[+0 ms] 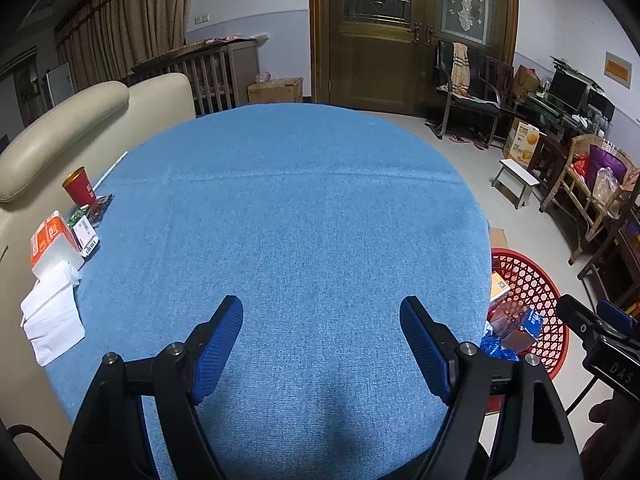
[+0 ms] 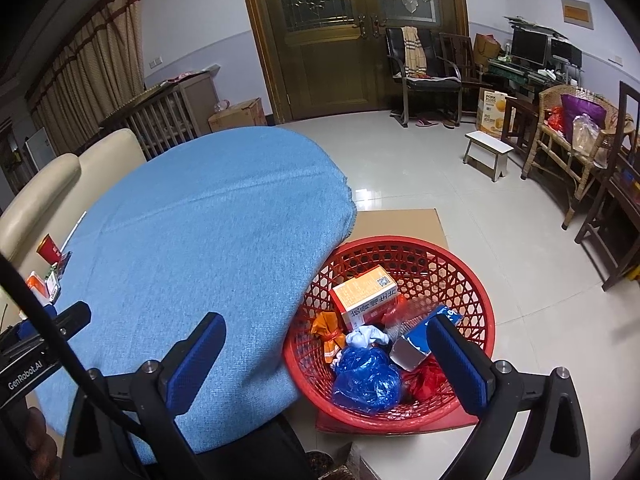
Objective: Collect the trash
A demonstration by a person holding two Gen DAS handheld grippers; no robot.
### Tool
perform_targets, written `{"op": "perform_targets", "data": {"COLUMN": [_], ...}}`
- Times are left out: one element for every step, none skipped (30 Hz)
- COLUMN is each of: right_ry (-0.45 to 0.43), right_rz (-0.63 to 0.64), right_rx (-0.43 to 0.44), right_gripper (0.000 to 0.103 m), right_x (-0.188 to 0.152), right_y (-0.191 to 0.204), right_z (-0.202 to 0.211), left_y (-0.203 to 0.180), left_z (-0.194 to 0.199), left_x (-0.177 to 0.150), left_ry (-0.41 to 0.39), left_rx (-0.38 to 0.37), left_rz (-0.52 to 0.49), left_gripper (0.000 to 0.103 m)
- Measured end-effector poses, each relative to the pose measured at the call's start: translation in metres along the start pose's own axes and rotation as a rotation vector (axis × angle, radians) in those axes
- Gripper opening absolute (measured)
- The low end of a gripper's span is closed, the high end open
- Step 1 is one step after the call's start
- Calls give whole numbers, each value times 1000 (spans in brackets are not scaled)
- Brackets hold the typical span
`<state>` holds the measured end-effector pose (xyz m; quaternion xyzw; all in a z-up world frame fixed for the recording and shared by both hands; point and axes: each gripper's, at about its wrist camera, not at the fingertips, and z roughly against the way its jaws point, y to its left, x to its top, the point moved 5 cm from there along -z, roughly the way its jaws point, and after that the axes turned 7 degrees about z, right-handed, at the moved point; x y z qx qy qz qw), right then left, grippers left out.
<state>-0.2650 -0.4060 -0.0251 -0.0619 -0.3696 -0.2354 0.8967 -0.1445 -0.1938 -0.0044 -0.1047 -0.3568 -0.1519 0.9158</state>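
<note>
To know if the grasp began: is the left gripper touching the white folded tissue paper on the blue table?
Apart. In the left wrist view, the left gripper hangs open over bare cloth, while the tissue paper lies far off at the table's left edge.

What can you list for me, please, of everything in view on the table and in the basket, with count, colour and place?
table: one, blue cloth, centre
cup: one, red, table's left edge
tissue pack: one, orange and white, left edge
white tissues: loose pile, near-left edge
basket: one, red, floor right of table
carton: one, orange and white, in basket
plastic bag: one, blue, in basket
left tool: open, empty, over table
right tool: open, empty, over basket's edge
</note>
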Motion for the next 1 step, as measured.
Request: {"op": "perform_targets", "data": {"right_ry": [-1], "right_rz": [1], "right_rx": [-1], "right_gripper": [102], "right_x": [0], "right_y": [0], "right_z": [0], "left_y": [0], "left_z": [0], "left_x": [0], "left_ry": [2], "left_rx": [-1], "left_rz": [3], "left_gripper": [81]}}
